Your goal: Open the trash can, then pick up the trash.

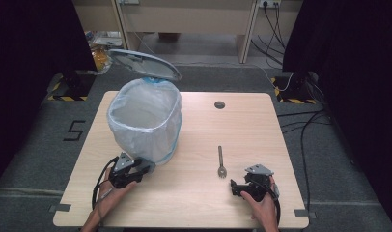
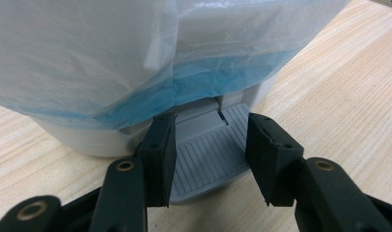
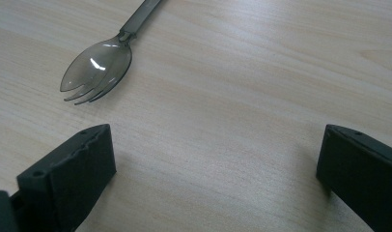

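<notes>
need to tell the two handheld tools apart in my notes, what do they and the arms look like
Both are alike: the left tool and right tool are black, each with two blocky black jaws on hinged links with brass-coloured pins, a grey three-cornered plate on top and a black trailing cable. The forearms are bare, with no sleeves in sight.

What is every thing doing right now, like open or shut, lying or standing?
Bin: upright on the table, lined with a pale bag.
Bin lid: raised open.
Pedal: at the bin's foot, between the jaws.
Left gripper: shut on the pedal.
Spork: flat on the table, untouched.
Right gripper: open, holding nothing, near the spork.
</notes>
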Demonstrator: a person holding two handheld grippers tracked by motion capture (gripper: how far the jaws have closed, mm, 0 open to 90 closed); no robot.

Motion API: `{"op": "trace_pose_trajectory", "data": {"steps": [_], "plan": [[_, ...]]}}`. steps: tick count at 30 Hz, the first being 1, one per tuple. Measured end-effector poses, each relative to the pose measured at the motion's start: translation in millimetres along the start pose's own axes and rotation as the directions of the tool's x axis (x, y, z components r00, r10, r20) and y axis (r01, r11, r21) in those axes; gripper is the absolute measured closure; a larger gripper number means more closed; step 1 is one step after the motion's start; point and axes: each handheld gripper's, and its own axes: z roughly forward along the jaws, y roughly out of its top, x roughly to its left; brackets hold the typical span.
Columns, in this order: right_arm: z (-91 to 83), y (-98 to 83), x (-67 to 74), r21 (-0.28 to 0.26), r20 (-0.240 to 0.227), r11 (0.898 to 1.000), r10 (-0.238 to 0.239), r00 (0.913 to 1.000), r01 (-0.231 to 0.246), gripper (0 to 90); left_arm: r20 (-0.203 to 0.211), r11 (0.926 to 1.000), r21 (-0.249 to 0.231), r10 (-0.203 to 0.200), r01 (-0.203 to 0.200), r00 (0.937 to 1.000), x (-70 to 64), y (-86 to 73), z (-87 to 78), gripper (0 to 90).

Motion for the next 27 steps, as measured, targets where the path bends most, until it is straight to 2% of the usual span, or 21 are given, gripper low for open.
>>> {"op": "trace_pose_trajectory", "data": {"steps": [13,14,15,18,19,23,27], "plan": [[0.0,0.4,-0.1,-0.002,-0.002,1.0,-0.001,1.0,0.001,2.1,-0.001,1.0,-0.002,0.001,-0.001,1.0,-0.2,-0.3,0.0,53.7],[-0.3,0.4,-0.1,-0.012,-0.004,1.0,-0.003,1.0,0.003,6.1,-0.001,1.0,-0.002,0.001,-0.001,1.0,-0.2,-0.3,0.0,53.7],[-1.9,1.1,0.3,-0.034,-0.009,0.999,-0.006,0.9999,0.006,19.4,-0.001,1.0,-0.002,0.001,-0.001,1.0,-0.2,-0.2,0.0,53.7],[-3.1,2.8,1.4,-0.049,-0.012,0.999,-0.012,0.9999,0.012,16.5,-0.001,1.0,-0.002,0.001,-0.001,1.0,-0.2,-0.2,0.0,53.7],[-5.6,5.8,3.6,-0.079,0.0,0.997,-0.017,0.9999,0.017,16.5,-0.002,1.0,-0.002,0.001,-0.001,1.0,-0.3,-0.3,0.0,53.7],[-8.1,11.1,5.8,-0.112,-0.004,0.994,-0.013,0.9999,0.012,15.2,-0.002,1.0,-0.004,0.001,-0.001,1.0,-0.3,-0.4,0.1,53.7],[-9.6,21.5,13.1,-0.168,-0.019,0.986,-0.012,0.9997,0.008,15.2,-0.003,1.0,-0.004,0.001,-0.001,1.0,-0.6,-0.4,0.1,53.7]]}}
